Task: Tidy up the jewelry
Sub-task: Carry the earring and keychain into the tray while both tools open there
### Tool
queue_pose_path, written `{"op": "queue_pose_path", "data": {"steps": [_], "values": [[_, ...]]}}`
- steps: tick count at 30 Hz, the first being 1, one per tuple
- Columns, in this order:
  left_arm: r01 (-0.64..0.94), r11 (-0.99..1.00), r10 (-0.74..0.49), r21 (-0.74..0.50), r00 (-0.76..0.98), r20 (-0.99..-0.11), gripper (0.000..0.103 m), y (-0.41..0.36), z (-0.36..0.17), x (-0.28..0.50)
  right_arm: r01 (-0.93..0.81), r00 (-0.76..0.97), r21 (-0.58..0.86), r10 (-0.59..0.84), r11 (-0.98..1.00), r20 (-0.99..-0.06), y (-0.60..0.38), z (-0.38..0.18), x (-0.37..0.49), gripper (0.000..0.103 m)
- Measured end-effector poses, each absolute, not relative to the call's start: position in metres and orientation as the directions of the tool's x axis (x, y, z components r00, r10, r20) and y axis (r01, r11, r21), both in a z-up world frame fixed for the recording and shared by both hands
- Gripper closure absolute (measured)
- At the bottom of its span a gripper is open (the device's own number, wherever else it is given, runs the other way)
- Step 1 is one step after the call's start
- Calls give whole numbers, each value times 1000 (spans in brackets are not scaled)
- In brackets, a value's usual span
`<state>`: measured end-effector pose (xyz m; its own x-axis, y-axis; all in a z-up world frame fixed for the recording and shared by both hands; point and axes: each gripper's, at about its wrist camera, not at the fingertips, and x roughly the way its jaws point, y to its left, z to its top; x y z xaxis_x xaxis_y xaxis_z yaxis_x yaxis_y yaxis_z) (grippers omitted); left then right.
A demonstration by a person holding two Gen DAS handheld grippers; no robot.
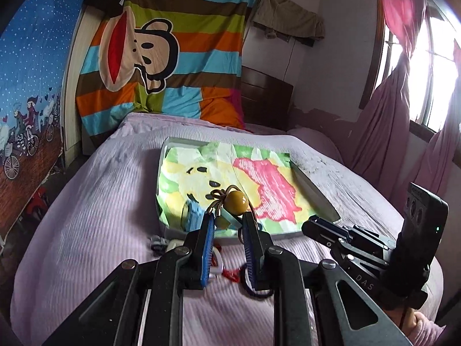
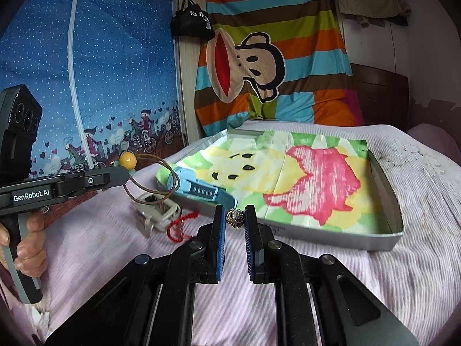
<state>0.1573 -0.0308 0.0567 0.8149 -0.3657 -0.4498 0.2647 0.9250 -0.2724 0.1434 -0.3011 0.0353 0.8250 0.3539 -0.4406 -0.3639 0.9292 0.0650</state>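
The left gripper (image 1: 225, 216) pinches a yellow-bead cord pendant (image 1: 236, 201) above the tray's (image 2: 386, 170) near-left corner, beside a blue watch (image 2: 201, 191); the right gripper (image 2: 234, 214) clamps a silver bead (image 2: 235, 217).

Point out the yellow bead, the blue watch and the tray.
yellow bead (image 1: 236, 201): left wrist view, centre of the ball.
blue watch (image 2: 201, 191): right wrist view, on the strap.
tray (image 2: 387, 184): right wrist view, right wall.

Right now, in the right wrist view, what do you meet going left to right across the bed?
Left gripper holding the yellow bead pendant → white watch → red cord → blue watch → silver bead between the right gripper's fingers → metal tray.
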Motion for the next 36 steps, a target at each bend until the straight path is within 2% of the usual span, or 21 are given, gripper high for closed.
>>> {"op": "queue_pose_path", "data": {"steps": [6, 11, 15, 24, 26, 27, 29, 30, 31, 35, 36], "values": [[198, 932, -335, -305, 795, -506, 84, -30, 52, 216, -358, 804, 125, 374, 925, -463, -285, 37, 197, 91], [88, 936, -289, -340, 742, -604, 84, -26, 37, 250, -330, 753, 151, 356, 932, -553, -273, 18, 243, 91], [68, 958, -242, -280, 714, -657, 84, -31, 29, 254, -317, 719, 152, 342, 936, -606, -268, 2, 259, 91], [45, 950, -248, -309, 711, -658, 82, -22, 26, 250, -295, 699, 171, 334, 940, -632, -264, -13, 265, 91], [51, 946, -257, -319, 716, -649, 73, -20, 25, 246, -293, 698, 179, 338, 939, -631, -266, -14, 265, 91], [63, 941, -275, -334, 718, -639, 64, -18, 24, 242, -293, 698, 183, 341, 938, -630, -267, -14, 264, 91], [83, 933, -294, -351, 738, -608, 59, -15, 24, 233, -292, 699, 194, 347, 937, -625, -270, -15, 263, 90], [82, 935, -288, -346, 747, -600, 53, -14, 25, 228, -290, 703, 195, 347, 937, -621, -271, -14, 261, 89], [82, 938, -280, -338, 755, -593, 44, -14, 25, 224, -290, 709, 194, 347, 937, -615, -272, -14, 259, 85], [100, 946, -264, -307, 787, -557, 37, -14, 29, 206, -272, 751, 187, 330, 944, -572, -280, -7, 244, 63], [105, 949, -259, -297, 794, -549, 34, -14, 30, 202, -271, 761, 191, 331, 944, -558, -282, -4, 240, 61]]}}
